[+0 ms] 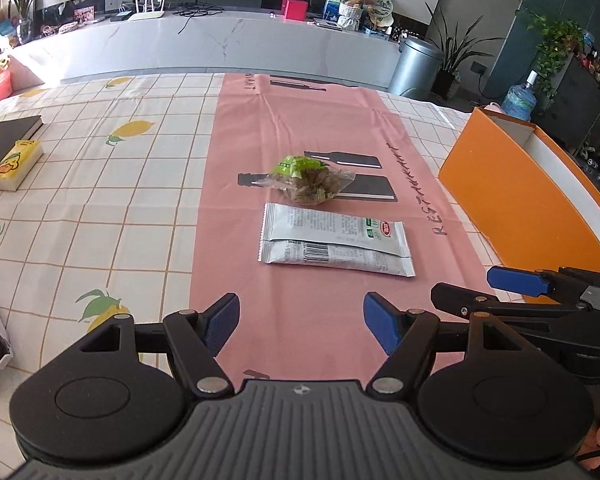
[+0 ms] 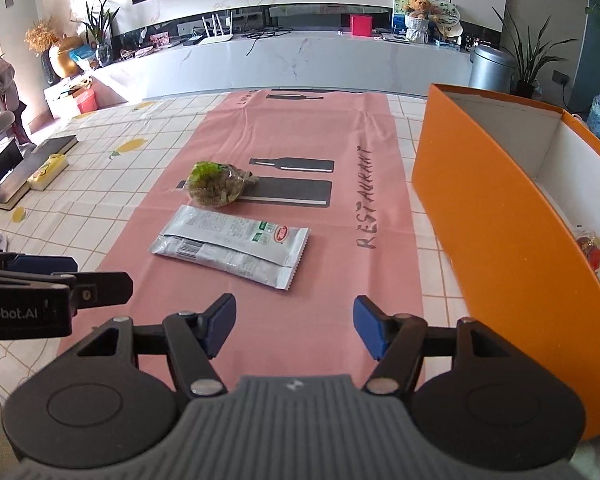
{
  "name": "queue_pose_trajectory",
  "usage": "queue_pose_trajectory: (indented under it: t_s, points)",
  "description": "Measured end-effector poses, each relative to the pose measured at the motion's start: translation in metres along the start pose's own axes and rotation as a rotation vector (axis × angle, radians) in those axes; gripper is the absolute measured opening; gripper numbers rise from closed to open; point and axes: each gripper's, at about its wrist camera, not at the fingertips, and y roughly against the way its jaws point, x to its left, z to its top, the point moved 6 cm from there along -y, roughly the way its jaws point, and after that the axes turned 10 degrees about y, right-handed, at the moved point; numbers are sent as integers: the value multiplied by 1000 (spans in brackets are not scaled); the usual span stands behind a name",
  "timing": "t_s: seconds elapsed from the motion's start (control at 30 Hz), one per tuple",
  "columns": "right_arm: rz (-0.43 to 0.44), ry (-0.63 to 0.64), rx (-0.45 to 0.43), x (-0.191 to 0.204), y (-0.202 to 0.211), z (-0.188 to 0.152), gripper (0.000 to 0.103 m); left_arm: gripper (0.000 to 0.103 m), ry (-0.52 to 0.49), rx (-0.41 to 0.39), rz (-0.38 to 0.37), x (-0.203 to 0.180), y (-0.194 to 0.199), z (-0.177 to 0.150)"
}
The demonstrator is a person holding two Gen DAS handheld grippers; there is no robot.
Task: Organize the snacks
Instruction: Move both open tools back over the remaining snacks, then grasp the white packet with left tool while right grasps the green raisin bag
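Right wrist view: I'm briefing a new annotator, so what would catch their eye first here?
Probably the tall orange box on the table's right side, open-topped. Next, on the pink runner ahead of the open right gripper, a silver snack packet lies flat, with a clear bag of greenish snacks just beyond it.

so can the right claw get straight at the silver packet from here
Probably yes: the right claw is open, the silver packet lies flat just ahead on the pink runner, nothing between them; the orange box stands off to the side.

Right tool (image 2: pixel 294 326) hangs agape near silver packet (image 2: pixel 232 246), orange box (image 2: pixel 496 236) beside.
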Motion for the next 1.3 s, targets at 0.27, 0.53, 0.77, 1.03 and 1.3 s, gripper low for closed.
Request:
queue_pose_trajectory:
  t_s: [0.27, 0.53, 0.77, 1.03, 1.3]
  points:
    - [5, 60, 36, 3, -37, 11, 64, 82, 15, 36, 22, 11, -22, 0]
    - [129, 53, 55, 13, -56, 10, 40, 78, 27, 46, 19, 15, -33, 2]
    - [184, 121, 28, 27, -50, 18, 36, 76, 44, 40, 30, 20, -36, 5]
    - [155, 272, -48, 17, -56, 46, 62, 60, 55, 50, 30, 20, -45, 12]
    - [32, 213, -40, -5, -97, 60, 23, 45, 95, 61, -1, 21, -44, 9]
